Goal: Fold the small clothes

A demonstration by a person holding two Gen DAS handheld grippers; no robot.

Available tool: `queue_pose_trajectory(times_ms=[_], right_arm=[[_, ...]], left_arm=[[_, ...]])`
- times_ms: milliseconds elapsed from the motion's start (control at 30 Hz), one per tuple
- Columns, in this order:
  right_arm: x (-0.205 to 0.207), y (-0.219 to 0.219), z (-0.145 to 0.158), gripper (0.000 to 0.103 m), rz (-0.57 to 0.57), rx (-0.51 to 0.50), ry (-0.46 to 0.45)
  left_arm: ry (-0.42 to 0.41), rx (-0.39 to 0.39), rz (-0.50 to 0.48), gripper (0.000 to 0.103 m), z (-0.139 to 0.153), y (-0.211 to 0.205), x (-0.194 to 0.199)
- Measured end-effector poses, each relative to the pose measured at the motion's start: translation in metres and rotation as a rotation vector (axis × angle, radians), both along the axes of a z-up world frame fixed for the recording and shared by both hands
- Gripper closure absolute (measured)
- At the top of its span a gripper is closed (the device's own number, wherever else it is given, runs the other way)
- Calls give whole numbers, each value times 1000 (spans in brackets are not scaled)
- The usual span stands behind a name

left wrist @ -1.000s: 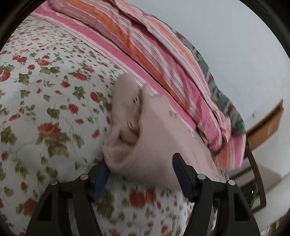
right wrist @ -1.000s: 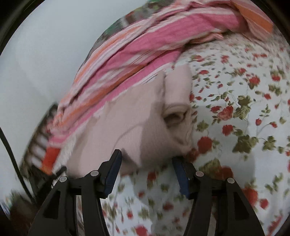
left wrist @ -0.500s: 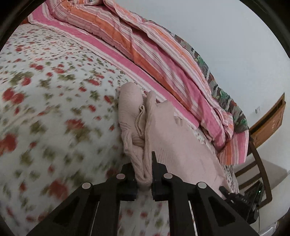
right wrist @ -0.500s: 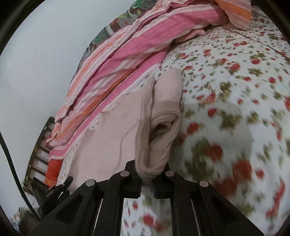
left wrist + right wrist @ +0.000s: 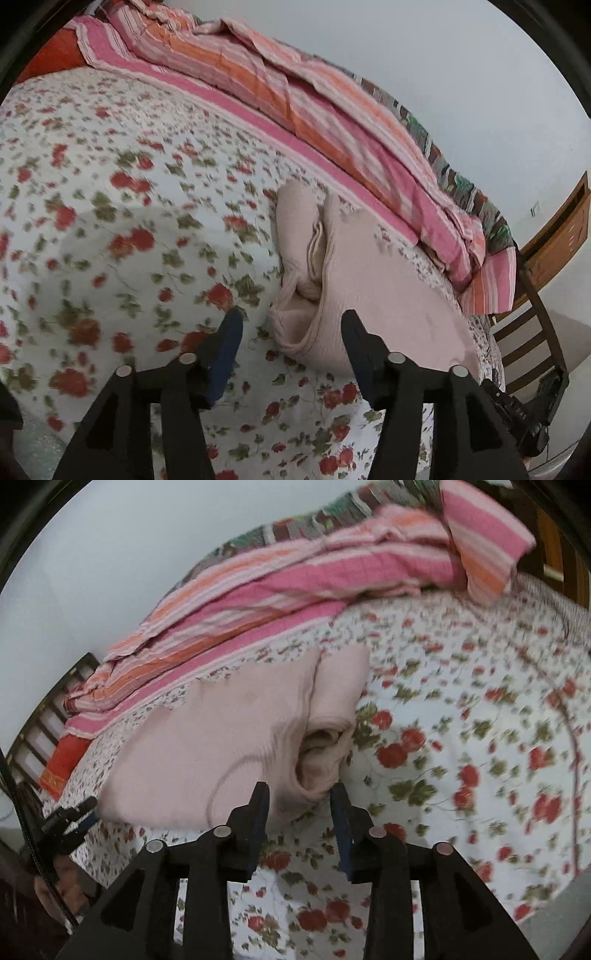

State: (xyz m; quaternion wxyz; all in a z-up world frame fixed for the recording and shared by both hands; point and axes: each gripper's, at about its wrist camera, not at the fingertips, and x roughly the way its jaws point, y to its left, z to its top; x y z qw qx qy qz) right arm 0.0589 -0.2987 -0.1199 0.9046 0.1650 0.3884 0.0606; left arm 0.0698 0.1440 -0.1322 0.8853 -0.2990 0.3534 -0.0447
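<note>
A pale pink knitted garment (image 5: 388, 295) lies on a bed covered by a white floral sheet (image 5: 110, 221) printed with red roses. The garment serves as the landmark below.

Garment: one long side is folded over into a thick roll (image 5: 295, 240), and the rest lies flat on the sheet. In the right wrist view the same garment (image 5: 221, 746) shows the open end of the roll (image 5: 321, 753), with layers of cloth visible inside.

Left gripper (image 5: 291, 332): fingers spread wide, holding nothing. Its blue-padded fingers (image 5: 227, 343) straddle the near end of the roll; one finger stands over the sheet beside the roll, and the other overlaps the flat part of the garment in the picture. Whether either finger touches the cloth cannot be told.

Right gripper (image 5: 299, 797): fingers apart, though less widely, and gripping nothing. The tips sit just at the near edge of the garment, on either side of the roll's open end.

Beyond the garment, along the far side of the bed, lies a bunched pink and orange striped quilt (image 5: 332, 129), also seen in the right wrist view (image 5: 295, 590). Past the quilt is a plain pale wall (image 5: 443, 55). At the bed's end, beside the flat part of the garment, stands a dark wooden chair back (image 5: 532, 325).
</note>
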Motion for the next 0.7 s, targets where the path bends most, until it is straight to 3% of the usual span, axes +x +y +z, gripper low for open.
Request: queue_pose_trajectory(times_ms=[700], right_arm=[[-11,-18,30,67,-54,96,-39]], left_arm=[[-106,21,29,49,48,6,-44]])
